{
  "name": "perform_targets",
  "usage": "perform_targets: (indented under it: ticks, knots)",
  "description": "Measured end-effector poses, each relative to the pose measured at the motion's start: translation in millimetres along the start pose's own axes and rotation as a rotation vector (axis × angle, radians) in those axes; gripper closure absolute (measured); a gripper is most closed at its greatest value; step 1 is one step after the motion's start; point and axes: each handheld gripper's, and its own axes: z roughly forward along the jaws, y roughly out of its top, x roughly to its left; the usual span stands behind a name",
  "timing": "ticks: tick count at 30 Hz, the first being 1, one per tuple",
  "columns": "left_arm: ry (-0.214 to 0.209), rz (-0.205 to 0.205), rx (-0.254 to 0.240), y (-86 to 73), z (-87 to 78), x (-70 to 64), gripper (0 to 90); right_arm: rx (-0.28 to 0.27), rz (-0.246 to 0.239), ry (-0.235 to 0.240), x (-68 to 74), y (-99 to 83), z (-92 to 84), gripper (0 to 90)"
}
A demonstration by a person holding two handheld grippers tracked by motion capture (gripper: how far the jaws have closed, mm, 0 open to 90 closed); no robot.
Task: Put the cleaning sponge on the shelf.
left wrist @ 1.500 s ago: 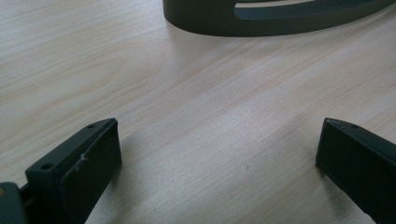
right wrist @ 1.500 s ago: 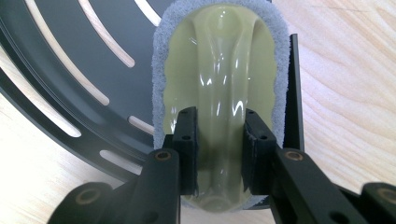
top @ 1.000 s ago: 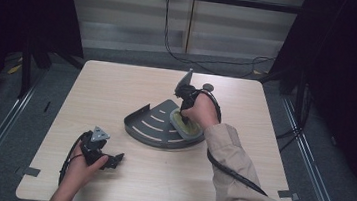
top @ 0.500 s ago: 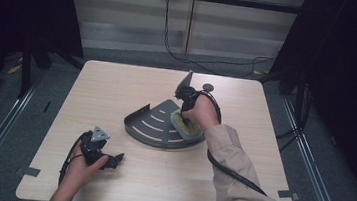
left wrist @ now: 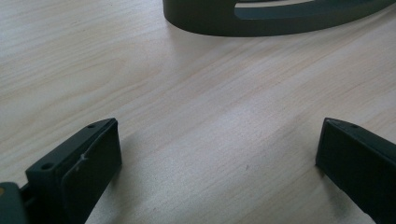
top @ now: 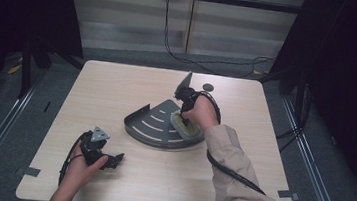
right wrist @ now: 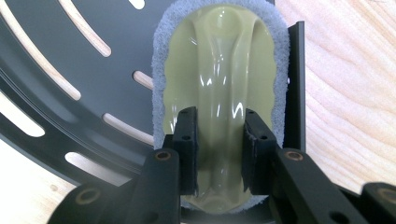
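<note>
A dark grey slotted fan-shaped tray (top: 153, 125) (right wrist: 70, 60) lies at the middle of the wooden table. On its right part rests a pale yellow scrubber (right wrist: 219, 79) (top: 184, 123) with a grey-white pad underneath. My right gripper (right wrist: 218, 149) (top: 185, 112) points down at it and is shut on the scrubber's raised handle ridge. My left gripper (left wrist: 215, 154) (top: 110, 159) rests low over the bare table near the front left, open, with nothing between its jaws. The tray's rim (left wrist: 261, 21) shows ahead of it.
A small dark round mark (top: 208, 87) sits on the table behind the right hand. Cables trail from both grippers. Dark floor and metal rails surround the table (top: 118, 84); a wall with a cable stands behind.
</note>
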Motion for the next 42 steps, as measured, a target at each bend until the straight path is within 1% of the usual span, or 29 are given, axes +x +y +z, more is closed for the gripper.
perform_targets:
  ticks: [5,11,16,20,25,31,35,38,42]
  knots:
    - [0.002,0.002,0.000,-0.1,-0.2,0.0,0.0,-0.004,-0.013,0.000,-1.3,-0.5,1.5,71.3]
    - [0.002,0.002,0.000,-0.1,-0.2,0.0,0.0,-0.001,-0.010,0.000,-1.9,-1.0,4.0,71.3]
    - [0.002,0.002,0.000,-0.1,-0.2,0.0,0.0,-0.003,-0.024,-0.003,-3.0,-1.3,5.2,71.2]
    - [0.002,0.002,0.000,-0.1,-0.2,0.0,0.0,-0.001,-0.023,-0.003,-2.9,-1.6,5.4,71.2]
    - [0.002,0.002,0.000,-0.1,-0.2,-0.1,0.0,0.003,-0.043,-0.011,-3.2,-2.3,6.3,71.2]
    - [0.002,0.002,0.000,-0.1,-0.2,-0.1,0.0,0.001,-0.045,-0.013,-3.8,-3.0,6.2,71.2]
    - [0.002,0.002,0.000,-0.1,-0.2,-0.1,0.0,-0.004,-0.057,-0.016,-5.0,-4.3,7.3,71.1]
    - [0.002,0.002,0.000,-0.1,-0.2,-0.1,0.0,0.001,-0.043,-0.012,-4.9,-4.5,6.5,71.1]
    - [0.002,0.001,-0.001,-0.1,-0.2,-0.1,0.0,0.003,-0.044,-0.012,-5.9,-5.7,6.3,71.1]
